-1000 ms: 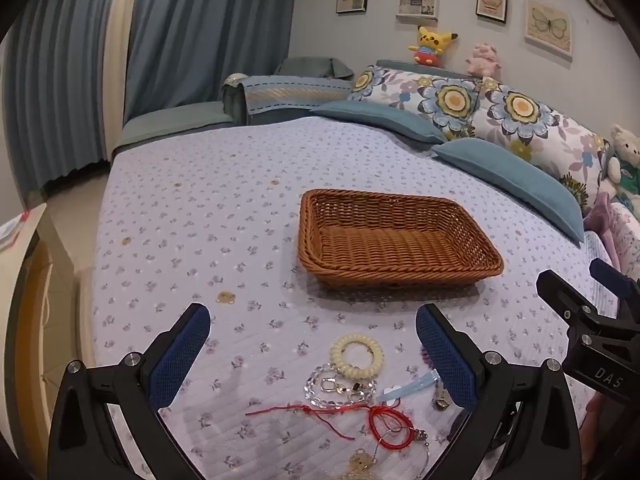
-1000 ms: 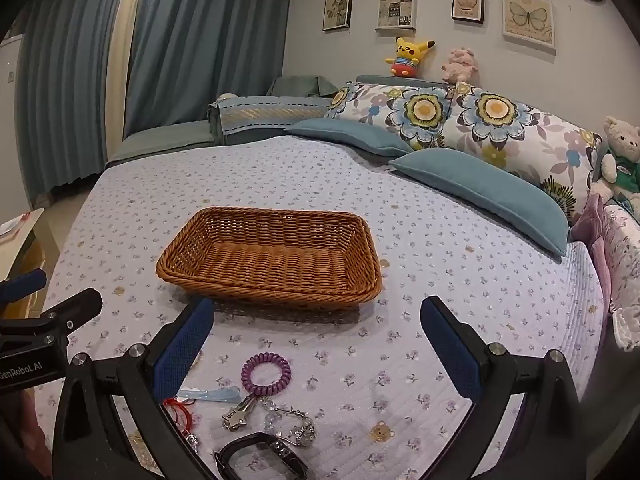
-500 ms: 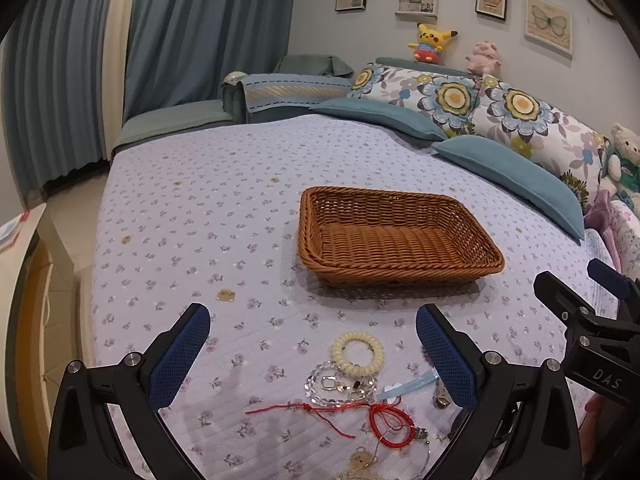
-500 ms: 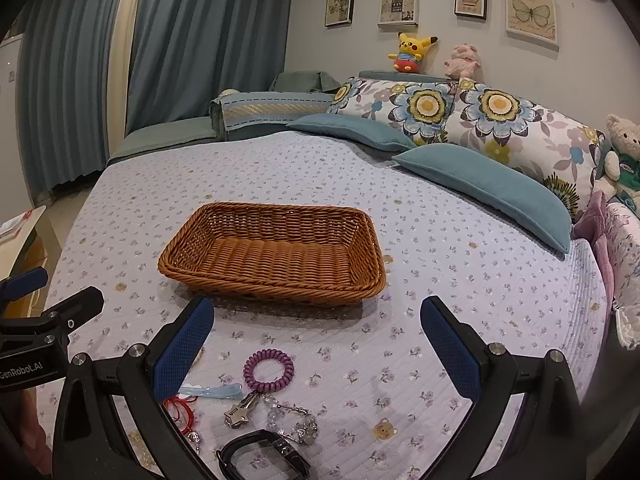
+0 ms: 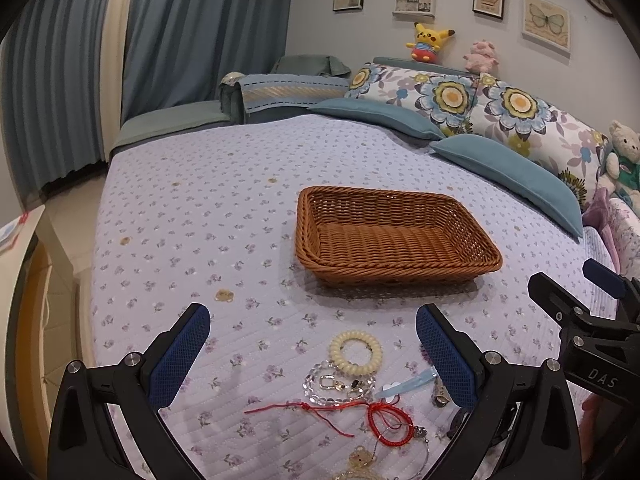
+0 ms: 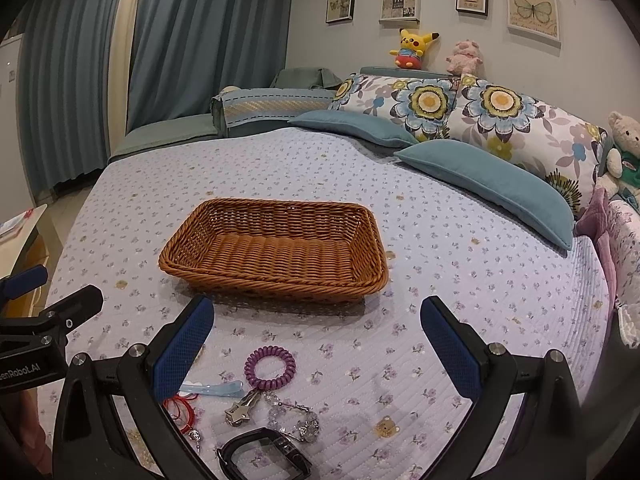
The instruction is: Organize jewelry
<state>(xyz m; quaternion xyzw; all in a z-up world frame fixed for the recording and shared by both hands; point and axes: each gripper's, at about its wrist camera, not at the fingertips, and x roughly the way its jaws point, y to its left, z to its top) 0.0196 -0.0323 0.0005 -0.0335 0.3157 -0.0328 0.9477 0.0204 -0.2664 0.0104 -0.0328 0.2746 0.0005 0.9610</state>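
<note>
We saw soft, even indoor light with no glare, a faint shadow under the near side of the basket point(image 6: 276, 248), sharp focus throughout, and strong fisheye bending with black vignetted corners.

left gripper point(image 5: 312, 354) jaws wide apart over bedspread point(image 5: 180, 240), cream coil hair tie point(image 5: 355, 351) between them, red cord bracelet point(image 5: 390, 424) at 5 o'clock, wicker basket point(image 5: 394, 236) at 12, right gripper point(image 5: 576, 292) at 3
</note>
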